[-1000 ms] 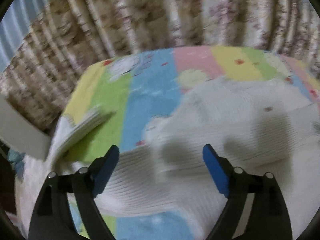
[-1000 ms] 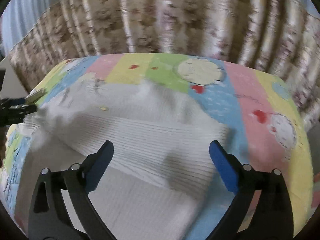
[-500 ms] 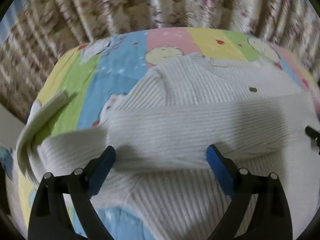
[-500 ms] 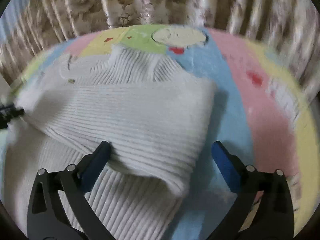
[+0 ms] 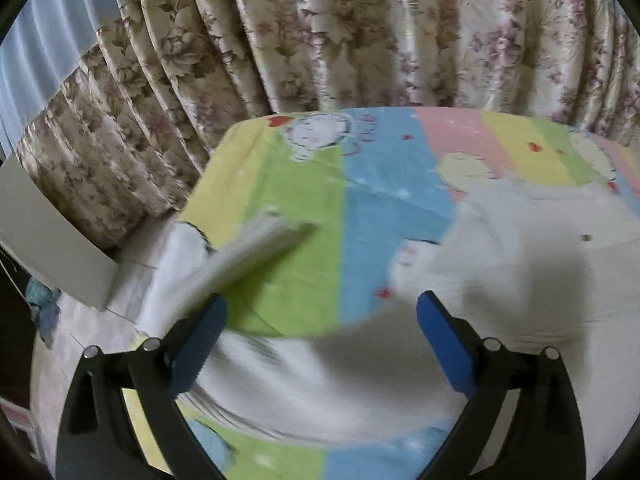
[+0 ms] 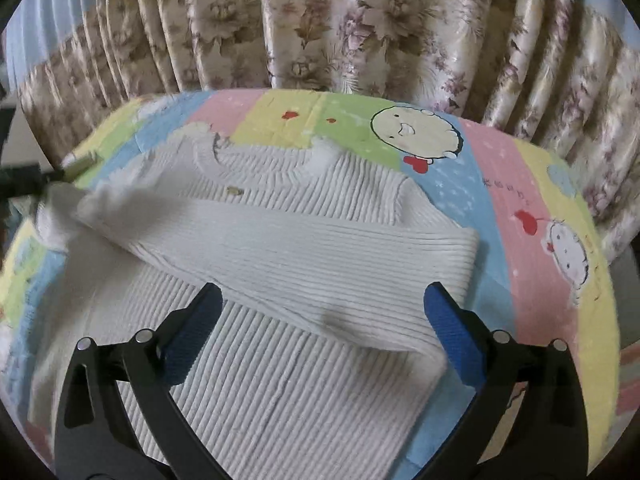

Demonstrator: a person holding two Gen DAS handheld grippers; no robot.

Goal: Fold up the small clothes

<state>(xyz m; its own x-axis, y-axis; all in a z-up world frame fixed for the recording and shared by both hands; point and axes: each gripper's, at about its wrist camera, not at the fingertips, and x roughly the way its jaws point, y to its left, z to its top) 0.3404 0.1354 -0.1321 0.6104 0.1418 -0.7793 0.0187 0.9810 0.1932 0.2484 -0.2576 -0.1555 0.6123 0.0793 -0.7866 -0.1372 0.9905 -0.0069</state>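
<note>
The right gripper (image 6: 320,316) is held with its jaws spread wide, nothing gripped between its 2 blue pads (image 6: 454,344); it hovers over the white ribbed sweater (image 6: 280,272), whose folded sleeve (image 6: 320,256) is laid across the body just ahead of the pads. The left gripper (image 5: 320,336) is likewise spread wide and empty above the sweater's blurred edge (image 5: 500,280). The sweater is spread on a striped cartoon-print cover (image 6: 516,184). Bare cover is seen right of the sweater and beyond its collar; floral curtains (image 6: 360,32) are hung close behind the far edge.
</note>
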